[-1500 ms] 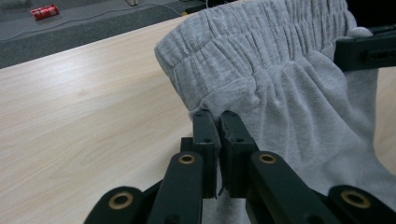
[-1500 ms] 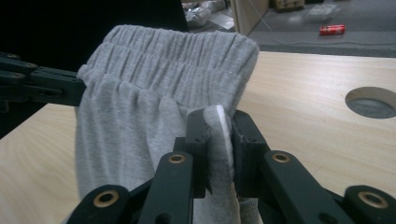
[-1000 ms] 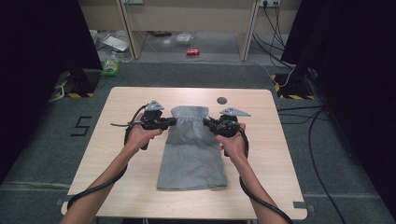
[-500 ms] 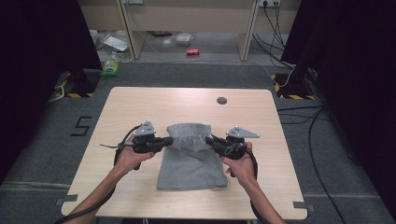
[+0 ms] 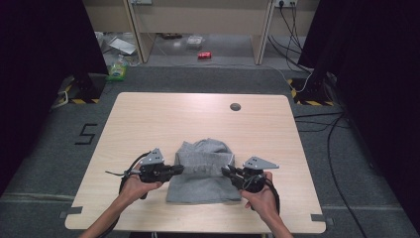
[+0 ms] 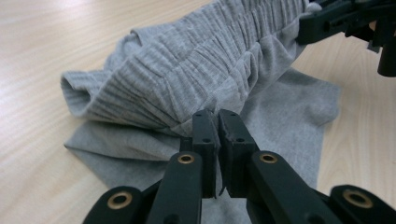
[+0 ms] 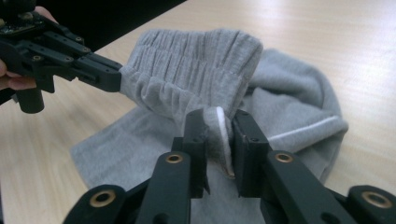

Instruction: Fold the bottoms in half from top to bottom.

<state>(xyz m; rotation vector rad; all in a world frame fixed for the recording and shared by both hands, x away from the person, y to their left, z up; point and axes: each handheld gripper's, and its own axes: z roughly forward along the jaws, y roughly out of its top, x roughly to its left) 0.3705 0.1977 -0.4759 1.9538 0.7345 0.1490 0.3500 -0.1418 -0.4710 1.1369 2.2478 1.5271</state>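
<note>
We've got both grippers on the grey garment [image 5: 200,173], which lies at the near-middle of the table [image 5: 148,119]. L gripper [image 6: 217,116]: jaws pinched tight on the ribbed waistband's edge. R gripper [image 7: 219,116]: jaws have just been opening a bit, but the white-trimmed fold sits between them w/ pads still touching it. The band is stretched between the two, folded back over the rest of the cloth. Farther off: a round grommet [image 5: 235,106] in the tabletop. On the floor left of the table we read a "5" [image 5: 87,134]; beyond, a red can [image 5: 204,55], label too small to read.
</note>
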